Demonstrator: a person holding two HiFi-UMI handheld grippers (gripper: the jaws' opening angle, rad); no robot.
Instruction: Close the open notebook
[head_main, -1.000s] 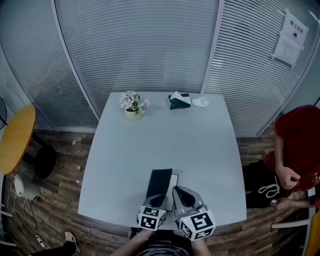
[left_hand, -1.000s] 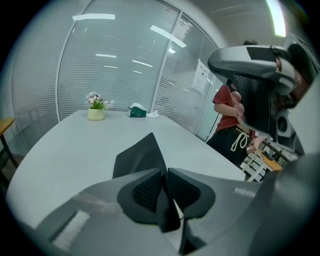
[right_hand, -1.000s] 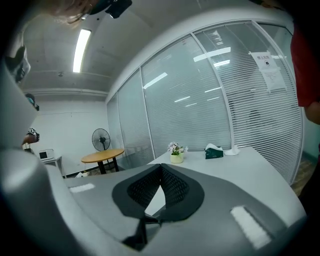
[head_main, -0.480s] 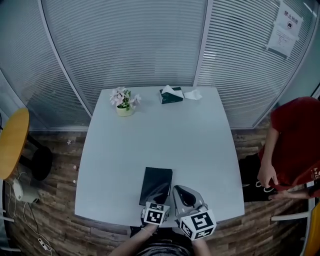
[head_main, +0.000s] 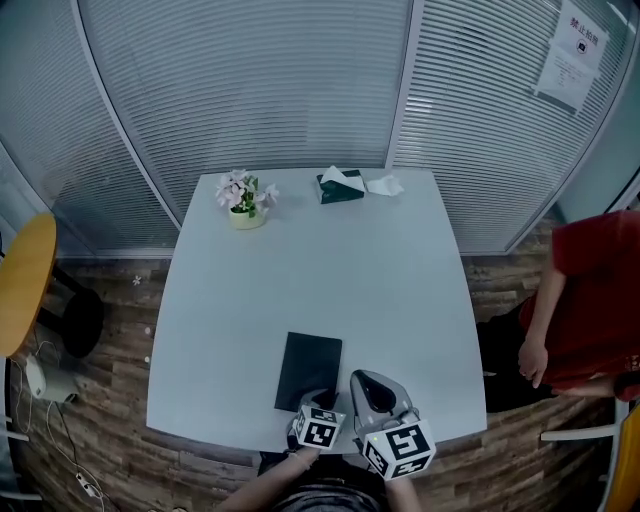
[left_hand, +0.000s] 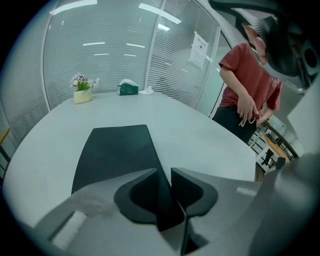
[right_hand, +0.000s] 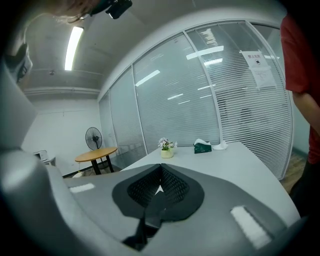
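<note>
Side table (head_main: 25, 280), round and yellow, stands on the floor well to the left of the left gripper (head_main: 318, 400). That gripper's jaws have just been opening and stand a little apart. They clamp nothing, and the dark cover only shows through the gap beyond the tips. The one notebook (head_main: 308, 368) lies flat and already closed on the white table (head_main: 400, 290), just ahead of the left gripper, its near edge right at the tips. It looks light, thin and fairly stiff, with a smooth cover that would likely slide on the tabletop. If it needs moving, I judge the near edge or the free long edge the place to pinch, not the flat face. Just to the right, the right gripper (head_main: 360, 378) has its jaws together and empty, beside the notebook's near right corner. Far ahead of both grippers stand one flower pot (head_main: 240, 198) and one tissue box (head_main: 340, 186), with one loose tissue (head_main: 385, 185). One person in red (head_main: 590, 300) stands off to the right.
</note>
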